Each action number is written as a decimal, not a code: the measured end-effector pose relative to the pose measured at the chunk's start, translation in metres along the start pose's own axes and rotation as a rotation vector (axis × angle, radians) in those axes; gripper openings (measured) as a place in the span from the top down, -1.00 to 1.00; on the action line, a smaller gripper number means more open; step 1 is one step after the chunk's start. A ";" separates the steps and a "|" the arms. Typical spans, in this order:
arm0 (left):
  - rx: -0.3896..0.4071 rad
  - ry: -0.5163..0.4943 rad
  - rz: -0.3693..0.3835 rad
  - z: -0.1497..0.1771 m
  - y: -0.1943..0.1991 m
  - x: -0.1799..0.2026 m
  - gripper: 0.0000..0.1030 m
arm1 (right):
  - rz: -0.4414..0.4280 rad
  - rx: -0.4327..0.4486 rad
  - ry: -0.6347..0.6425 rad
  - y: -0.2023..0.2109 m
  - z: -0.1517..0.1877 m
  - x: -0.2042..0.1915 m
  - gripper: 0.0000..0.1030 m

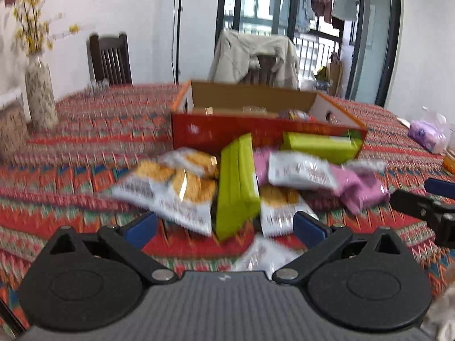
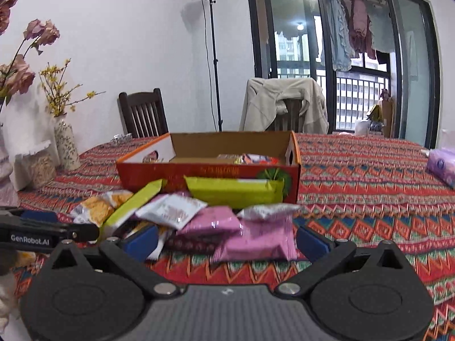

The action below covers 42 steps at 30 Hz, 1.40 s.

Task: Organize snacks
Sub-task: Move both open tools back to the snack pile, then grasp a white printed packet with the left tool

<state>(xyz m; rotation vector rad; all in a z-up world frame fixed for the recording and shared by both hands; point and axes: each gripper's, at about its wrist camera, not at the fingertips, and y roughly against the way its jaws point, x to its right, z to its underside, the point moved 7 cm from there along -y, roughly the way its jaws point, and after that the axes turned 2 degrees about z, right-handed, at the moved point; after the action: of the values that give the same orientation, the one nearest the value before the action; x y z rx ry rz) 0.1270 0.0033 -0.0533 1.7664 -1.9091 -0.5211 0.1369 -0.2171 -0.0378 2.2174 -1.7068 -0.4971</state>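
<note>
A pile of snack packs lies on the patterned tablecloth in front of a red cardboard box (image 1: 227, 130) (image 2: 199, 173) that holds a few packets. The pile has green packs (image 1: 237, 187) (image 2: 233, 191), white packs with yellow biscuits (image 1: 173, 187) (image 2: 93, 209) and pink packs (image 1: 361, 190) (image 2: 256, 236). My left gripper (image 1: 224, 228) is open, low over the near edge of the pile, with a green pack and white packs ahead between its blue pads. My right gripper (image 2: 227, 240) is open too, its pads on either side of the pink packs.
A patterned vase (image 1: 39, 93) (image 2: 66, 147) with yellow flowers stands at the table's left. A purple tissue pack (image 1: 426, 136) (image 2: 442, 166) lies at the right. Two chairs (image 2: 143, 115) stand behind the table, one draped with a beige jacket (image 1: 253, 56). A lamp stand (image 2: 213, 56) is by the wall.
</note>
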 end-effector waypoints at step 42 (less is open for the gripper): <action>0.049 -0.067 0.010 0.021 0.011 0.031 0.12 | -0.012 -0.140 -0.039 -0.005 0.037 0.008 -1.00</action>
<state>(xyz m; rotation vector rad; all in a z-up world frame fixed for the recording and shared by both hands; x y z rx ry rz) 0.1042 -0.0274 -0.0611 1.7896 -1.9912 -0.5412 0.1270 -0.2247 -0.0740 2.1333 -1.6259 -0.6465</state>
